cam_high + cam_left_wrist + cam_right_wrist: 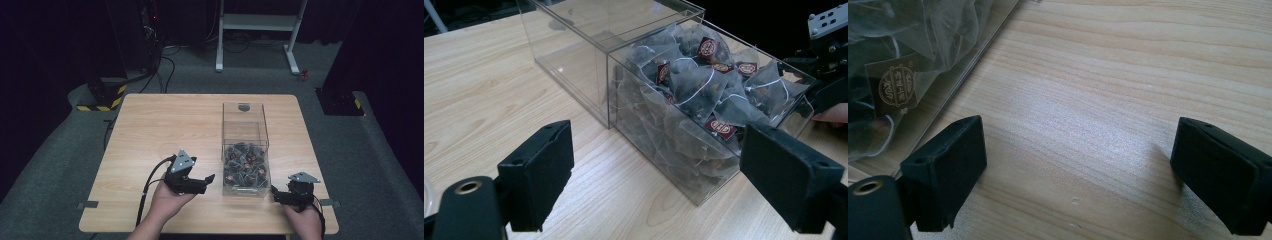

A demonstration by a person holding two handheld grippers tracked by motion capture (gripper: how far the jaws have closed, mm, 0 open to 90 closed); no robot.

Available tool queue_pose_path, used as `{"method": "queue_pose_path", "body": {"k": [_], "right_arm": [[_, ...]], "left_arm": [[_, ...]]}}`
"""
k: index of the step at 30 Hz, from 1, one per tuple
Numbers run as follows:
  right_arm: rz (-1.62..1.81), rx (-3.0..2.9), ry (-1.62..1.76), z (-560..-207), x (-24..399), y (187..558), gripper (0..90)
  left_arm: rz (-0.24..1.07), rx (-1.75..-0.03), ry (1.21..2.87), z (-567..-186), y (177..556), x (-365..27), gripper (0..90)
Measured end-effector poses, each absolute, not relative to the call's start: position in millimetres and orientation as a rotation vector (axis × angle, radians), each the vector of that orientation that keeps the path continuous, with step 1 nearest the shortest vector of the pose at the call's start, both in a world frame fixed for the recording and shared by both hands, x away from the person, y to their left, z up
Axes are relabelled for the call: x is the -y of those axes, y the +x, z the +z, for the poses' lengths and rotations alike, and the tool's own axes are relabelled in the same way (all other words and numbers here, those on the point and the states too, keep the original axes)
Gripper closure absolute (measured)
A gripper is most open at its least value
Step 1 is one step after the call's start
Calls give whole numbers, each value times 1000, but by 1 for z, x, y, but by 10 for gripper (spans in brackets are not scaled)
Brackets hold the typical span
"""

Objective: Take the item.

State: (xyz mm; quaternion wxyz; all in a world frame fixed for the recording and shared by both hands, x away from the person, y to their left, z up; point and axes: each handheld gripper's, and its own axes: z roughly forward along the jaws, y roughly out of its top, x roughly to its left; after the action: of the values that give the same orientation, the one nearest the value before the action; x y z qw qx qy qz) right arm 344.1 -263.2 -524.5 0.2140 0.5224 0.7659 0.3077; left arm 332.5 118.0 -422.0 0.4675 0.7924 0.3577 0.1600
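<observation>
Looking down from the high view first: I've got my left gripper (204,180) sitting low on the bench (150,130), just left of the clear box (245,150), and my right gripper (276,194) parked by the box's near right corner. The box is a long see-through thing lying lengthwise away from me, with the tea bags (244,167) all piled in the near end and the far half bare, so I reckon flanking that near end from both sides is the sensible setup for getting at the bags or steadying the box. From the left gripper view, my jaws are spread wide with nothing between them but bench, and the clear box (659,90) sits just ahead and slightly right, tea bags (704,95) heaped up against the wall, red tags and white strings showing. You can see my other gripper (824,75) past the far side of it, close to the wall. The right gripper view has the same deal: jaws wide apart, holding nothing, hovering over bare bench (1108,100), with the box wall (963,65) running off the upper left, just beside my left-hand jaw but not touching as far as I can tell, a tagged bag (893,90) pressed up behind it.
</observation>
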Motion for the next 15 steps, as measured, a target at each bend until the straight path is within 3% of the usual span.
{"method": "queue_pose_path", "body": {"k": [15], "right_arm": [[853,-2125,1447,-525,263,344,75]], "left_arm": [[367,-865,1943,-422,342,-107,148]]}}
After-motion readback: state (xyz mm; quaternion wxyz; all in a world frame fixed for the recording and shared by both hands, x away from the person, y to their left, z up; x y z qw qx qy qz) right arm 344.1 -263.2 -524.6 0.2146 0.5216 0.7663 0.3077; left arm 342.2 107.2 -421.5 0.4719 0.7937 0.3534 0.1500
